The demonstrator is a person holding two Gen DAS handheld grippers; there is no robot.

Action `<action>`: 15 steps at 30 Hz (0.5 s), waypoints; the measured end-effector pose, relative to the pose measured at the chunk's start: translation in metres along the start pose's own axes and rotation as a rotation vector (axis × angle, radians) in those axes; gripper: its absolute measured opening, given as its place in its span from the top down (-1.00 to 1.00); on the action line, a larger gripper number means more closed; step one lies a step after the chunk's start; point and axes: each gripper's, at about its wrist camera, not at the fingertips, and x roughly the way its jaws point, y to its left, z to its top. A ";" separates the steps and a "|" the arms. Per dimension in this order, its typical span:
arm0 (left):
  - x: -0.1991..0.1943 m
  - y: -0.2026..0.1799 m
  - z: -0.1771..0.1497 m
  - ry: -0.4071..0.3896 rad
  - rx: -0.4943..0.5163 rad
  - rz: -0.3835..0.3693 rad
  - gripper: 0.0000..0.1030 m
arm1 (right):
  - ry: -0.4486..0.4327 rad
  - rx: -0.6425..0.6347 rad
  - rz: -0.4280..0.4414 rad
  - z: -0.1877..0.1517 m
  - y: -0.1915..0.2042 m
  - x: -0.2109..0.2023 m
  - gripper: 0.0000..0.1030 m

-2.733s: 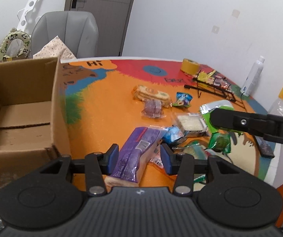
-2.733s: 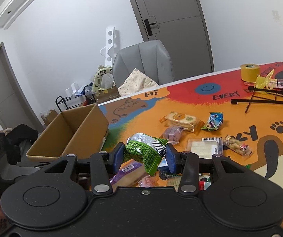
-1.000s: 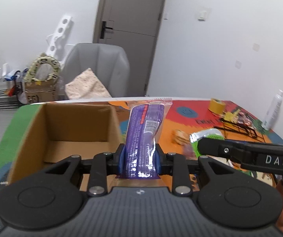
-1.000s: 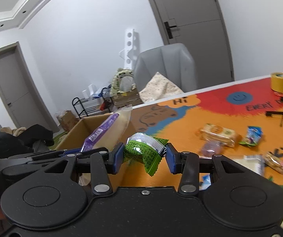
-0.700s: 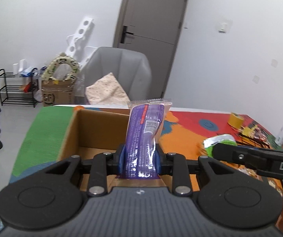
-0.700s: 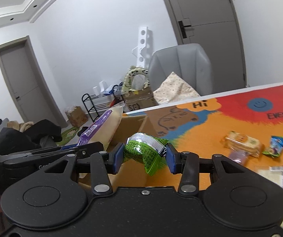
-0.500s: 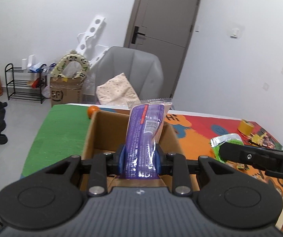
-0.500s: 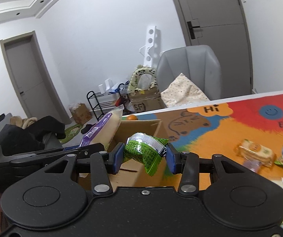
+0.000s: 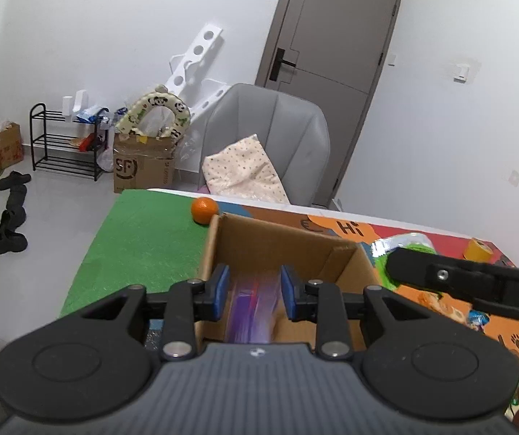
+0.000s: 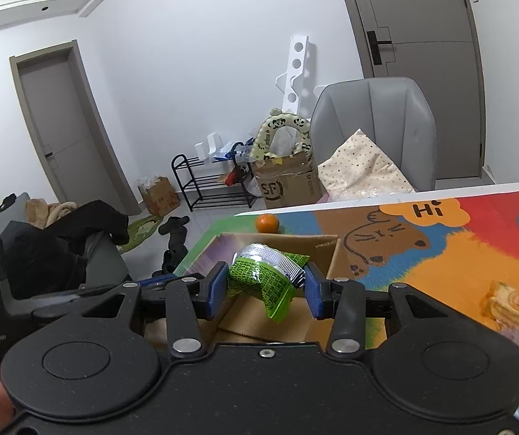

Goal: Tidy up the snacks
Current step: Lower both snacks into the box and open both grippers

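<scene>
Dropping purple pack from spread left hand-held gripper; right hand-held gripper, pinching green pack, could miss box if released early

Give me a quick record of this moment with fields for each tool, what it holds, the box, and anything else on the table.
left tool: open, pads apart, above the cardboard box
purple snack pack: blurred, between the open pads, dropping into the box
right tool: shut on the green snack pack, over the box
box contents: only the purple pack visible
orange: on the green mat beside the box's far corner
loose snacks: on the table to the right
</scene>
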 end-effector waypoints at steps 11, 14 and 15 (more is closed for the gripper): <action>-0.021 0.000 0.001 -0.020 -0.010 0.033 0.18 | -0.020 0.034 -0.018 0.005 -0.003 0.006 -0.22; -0.024 -0.003 -0.001 -0.023 -0.004 0.030 -0.26 | -0.031 0.056 -0.020 0.001 -0.010 -0.007 -0.22; -0.026 -0.006 -0.002 -0.024 0.000 0.028 -0.36 | -0.034 0.067 -0.025 -0.001 -0.012 -0.014 -0.23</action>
